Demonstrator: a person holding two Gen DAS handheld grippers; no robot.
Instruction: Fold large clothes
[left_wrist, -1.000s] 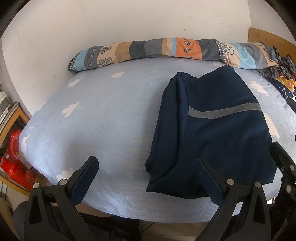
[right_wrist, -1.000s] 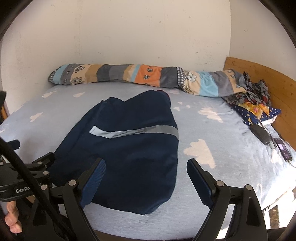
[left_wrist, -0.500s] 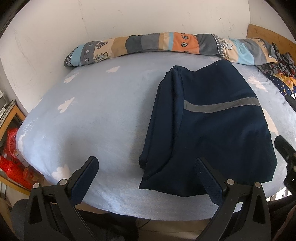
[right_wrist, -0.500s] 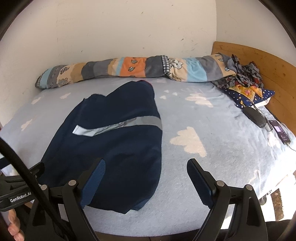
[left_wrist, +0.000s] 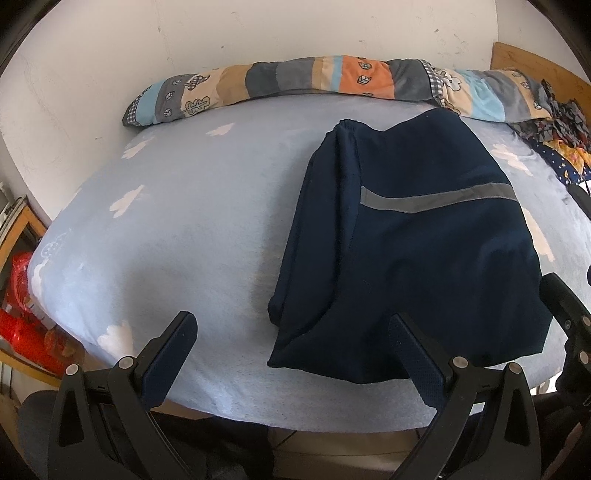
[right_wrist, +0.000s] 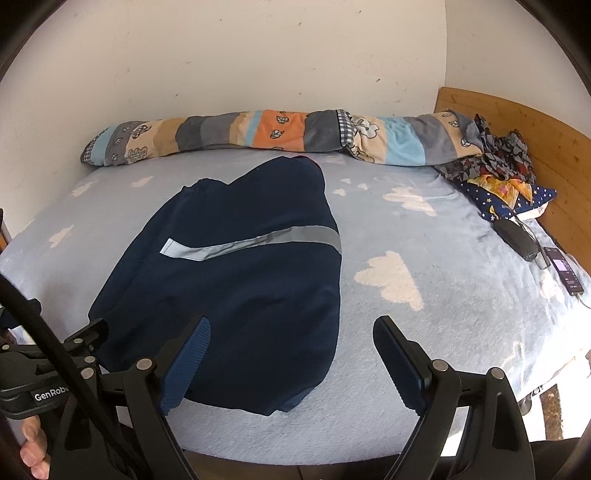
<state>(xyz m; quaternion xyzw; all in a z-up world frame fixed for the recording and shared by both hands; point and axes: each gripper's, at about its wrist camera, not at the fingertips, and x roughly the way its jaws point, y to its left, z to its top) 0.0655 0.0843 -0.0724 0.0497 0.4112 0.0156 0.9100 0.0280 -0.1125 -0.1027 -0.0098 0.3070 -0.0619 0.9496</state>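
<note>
Navy garment (left_wrist: 424, 258) (right_wrist: 240, 280) lay folded on the pale blue cloud-print bed (left_wrist: 192, 229) (right_wrist: 424, 295), grey reflective stripe (left_wrist: 436, 201) (right_wrist: 255, 242) running across its upper half. Sat toward the near edge of the mattress, hem end closest to both cameras.

Left gripper (left_wrist: 291, 347) hung spread wide above the near edge, holding nothing; right-hand finger (left_wrist: 417, 354) over the garment's near corner, contact impossible to tell. Right gripper (right_wrist: 291, 354) likewise wide apart and empty, left-hand finger (right_wrist: 188, 365) in front of the near hem, other finger over bare sheet.

Long patchwork bolster (left_wrist: 332, 85) (right_wrist: 280, 134) stretched along the white wall behind. Crumpled patterned cloth (right_wrist: 495, 158) piled by the wooden headboard (right_wrist: 535, 125). Dark pouch (right_wrist: 517, 240) and phone (right_wrist: 565, 269) rested near the bed's right edge, well apart from the garment.
</note>
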